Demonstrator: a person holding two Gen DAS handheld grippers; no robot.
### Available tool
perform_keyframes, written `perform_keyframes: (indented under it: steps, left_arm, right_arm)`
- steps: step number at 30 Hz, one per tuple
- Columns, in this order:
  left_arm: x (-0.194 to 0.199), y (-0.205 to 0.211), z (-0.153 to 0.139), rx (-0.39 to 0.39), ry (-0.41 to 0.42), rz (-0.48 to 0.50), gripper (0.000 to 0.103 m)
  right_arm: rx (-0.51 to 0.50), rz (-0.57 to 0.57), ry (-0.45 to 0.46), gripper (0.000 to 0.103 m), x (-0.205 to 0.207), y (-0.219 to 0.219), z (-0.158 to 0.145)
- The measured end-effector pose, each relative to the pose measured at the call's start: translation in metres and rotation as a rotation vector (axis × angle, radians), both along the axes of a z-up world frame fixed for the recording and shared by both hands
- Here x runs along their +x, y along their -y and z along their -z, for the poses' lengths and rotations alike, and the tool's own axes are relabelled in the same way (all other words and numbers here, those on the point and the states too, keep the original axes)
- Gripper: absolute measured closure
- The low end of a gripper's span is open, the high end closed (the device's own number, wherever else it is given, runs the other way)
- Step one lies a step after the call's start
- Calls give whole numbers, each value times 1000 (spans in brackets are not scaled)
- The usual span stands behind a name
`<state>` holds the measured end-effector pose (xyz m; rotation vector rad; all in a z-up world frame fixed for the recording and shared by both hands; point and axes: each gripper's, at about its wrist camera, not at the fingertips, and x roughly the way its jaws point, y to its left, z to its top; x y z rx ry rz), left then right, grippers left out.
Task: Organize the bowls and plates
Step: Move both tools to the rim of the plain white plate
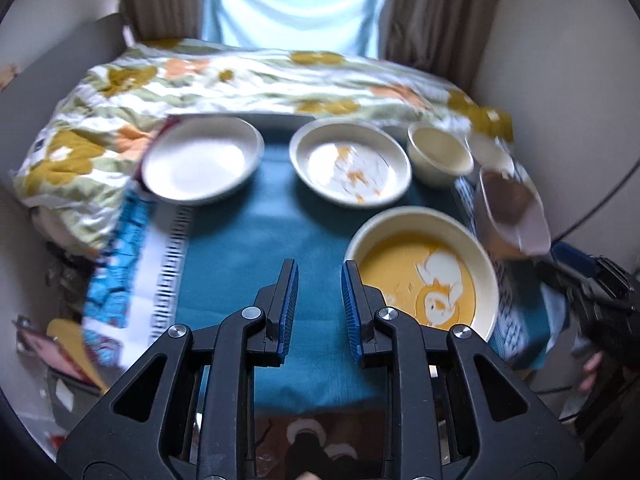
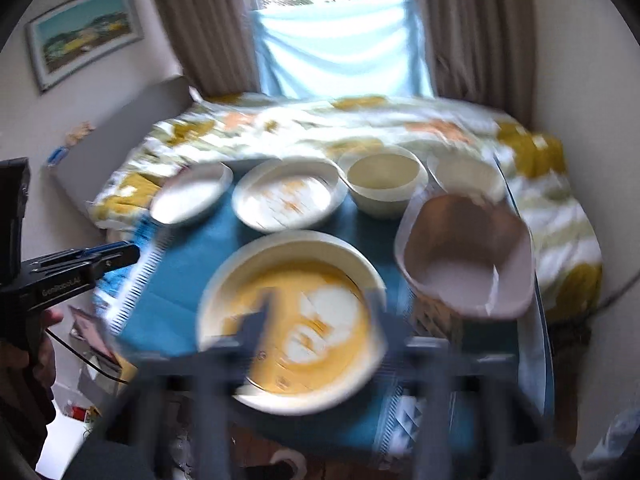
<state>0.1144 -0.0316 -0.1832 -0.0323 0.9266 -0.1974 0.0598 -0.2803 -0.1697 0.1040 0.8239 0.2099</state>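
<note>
Dishes stand on a teal cloth (image 1: 248, 248). Nearest is a cream bowl with a yellow inside and a white cartoon figure (image 1: 424, 276) (image 2: 292, 320). Behind it are a plain white plate (image 1: 200, 160) (image 2: 192, 196), a plate with orange marks (image 1: 350, 162) (image 2: 288, 196), a small cream bowl (image 1: 440, 154) (image 2: 382, 184) and a tilted pinkish-brown bowl (image 1: 512, 212) (image 2: 468, 256). My left gripper (image 1: 320, 276) hangs over the cloth left of the yellow bowl, its blue pads a narrow gap apart with nothing between. My right gripper (image 2: 320, 312), blurred, hovers above the yellow bowl, fingers wide apart and empty.
A floral quilt (image 1: 240, 76) lies bunched behind and beside the dishes. Another white bowl (image 2: 460, 172) sits at the back right. Brown curtains (image 2: 200, 20) frame a window. A grey board (image 2: 132, 128) leans at the left wall. Clutter lies on the floor at the lower left (image 1: 68, 352).
</note>
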Motion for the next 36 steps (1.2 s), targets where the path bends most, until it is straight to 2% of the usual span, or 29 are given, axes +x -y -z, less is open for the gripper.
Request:
perform_keyframes:
  steps: [2,3,4,5,7,12,17,24,26,28,30,33,35,36]
  left_arm:
    - [-5,-11,-18,9,28,-36,73]
    - [-7,-16,-26,6,42,-47,46]
    - [-8,-20,-33,6,59,-62,7]
    - [-11,-26,-41,10,88,-85,1]
    - [-11,-36,-52,5,132,-113,0]
    - [9,-66,-59,-2,128,-162,0]
    - [48,-93,-53,-18,100,-204,0]
    - [119,-128,-27,-62,31,-198,0]
    - [139,-141,-17,-45,6,-228,0]
    - [157,-152,-8,8,-7,-278,0]
    - [168,-158,1,81,1,-322,0]
    - [173,-156,11,168,34,-329,0]
    - [179,-155,20,167,-2,-332,0]
    - [181,-157,26,122,-29,-336,0]
  right_arm:
    - [15,-44,58,0,4,-12,-18]
    - [17,-63,85,0,7,-20,-26]
    - [18,-79,100,0,10,-26,-31]
    - [20,-99,111,0,15,-34,-37]
    - [36,-131,121,0,28,-48,-42]
    - [52,-172,106,0,60,-75,-45]
    - [57,-210,94,0,113,-106,-46]
    - [61,-234,40,0,192,-146,-22]
    - [60,-228,18,0,210,-153,-13]
    - [64,-229,0,0,227,-159,-5]
    - [37,-236,-26,0,245,-167,5]
    - [-15,-269,-77,0,266,-179,22]
    - [-28,-298,-120,0,276,-186,34]
    - [-34,-318,-144,0,282,-190,41]
